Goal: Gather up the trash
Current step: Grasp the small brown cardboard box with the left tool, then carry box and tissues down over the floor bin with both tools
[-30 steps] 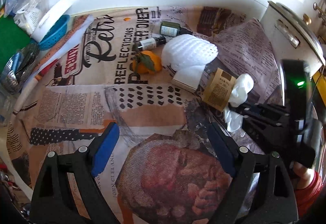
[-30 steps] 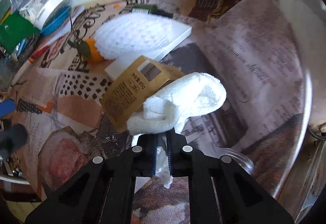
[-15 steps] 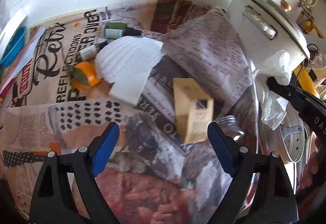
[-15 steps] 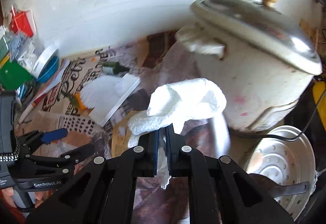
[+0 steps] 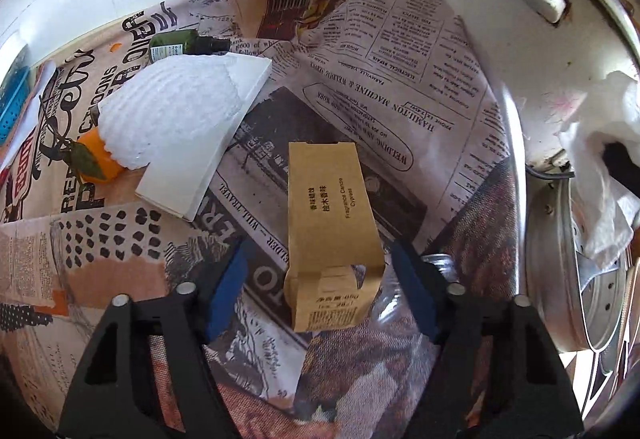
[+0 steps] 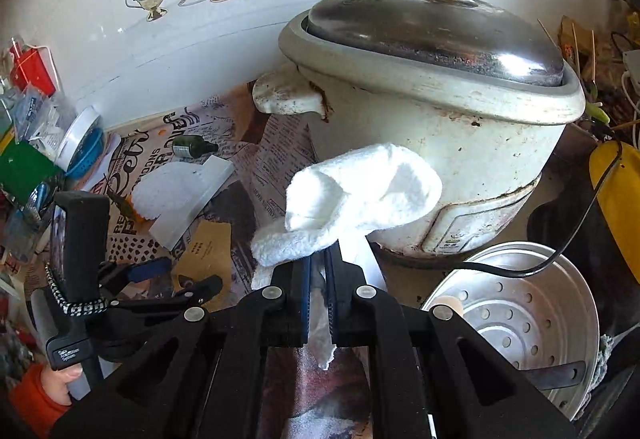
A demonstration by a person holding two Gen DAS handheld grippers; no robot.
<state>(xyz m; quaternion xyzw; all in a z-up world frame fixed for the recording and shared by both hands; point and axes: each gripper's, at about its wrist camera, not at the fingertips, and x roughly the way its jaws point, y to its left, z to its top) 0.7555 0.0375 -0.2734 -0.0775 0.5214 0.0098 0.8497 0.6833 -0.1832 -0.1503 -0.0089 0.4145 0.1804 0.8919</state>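
Lidded rice cooker [image 6: 432,111], contents hidden. Perforated steamer tray [image 6: 532,323] below it, partly cut off. Kraft box [image 5: 332,223] flat on the newspaper, now between the closing left gripper [image 5: 320,287] pads, untouched; earlier further ahead. Paper towel [image 6: 360,199] pinched in the fully closed right gripper [image 6: 318,279], raised off the table since.

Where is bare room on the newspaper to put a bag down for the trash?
Free: the dotted paper left of the brown box, below the white slab; also the newsprint between that slab and the cooker. Crowded: around the orange, the green bottle, and the steamer tray.
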